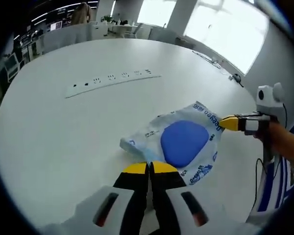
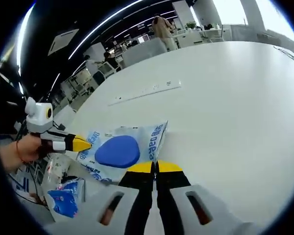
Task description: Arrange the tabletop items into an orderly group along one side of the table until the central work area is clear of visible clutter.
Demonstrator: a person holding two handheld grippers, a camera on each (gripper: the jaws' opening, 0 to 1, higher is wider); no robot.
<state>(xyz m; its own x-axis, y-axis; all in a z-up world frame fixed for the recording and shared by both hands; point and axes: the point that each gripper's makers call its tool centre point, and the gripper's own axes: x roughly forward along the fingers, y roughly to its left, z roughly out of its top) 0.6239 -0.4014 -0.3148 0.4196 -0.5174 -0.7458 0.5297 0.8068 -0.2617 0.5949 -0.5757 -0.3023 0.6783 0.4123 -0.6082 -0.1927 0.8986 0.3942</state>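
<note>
A white plastic bag with blue print and a large blue oval lies on the white round table. In the left gripper view my left gripper rises from the bottom, jaws shut with the yellow tips on the bag's near edge. My right gripper comes in from the right, its tips closed on the bag's far corner. In the right gripper view the same bag lies just beyond my right gripper, which is shut at its edge. The left gripper pinches the opposite end.
A flush strip of power sockets crosses the table beyond the bag, seen also as the socket strip. More blue and white packets sit at the lower left by the table edge. Cables lie at the far rim. Desks and a person stand far behind.
</note>
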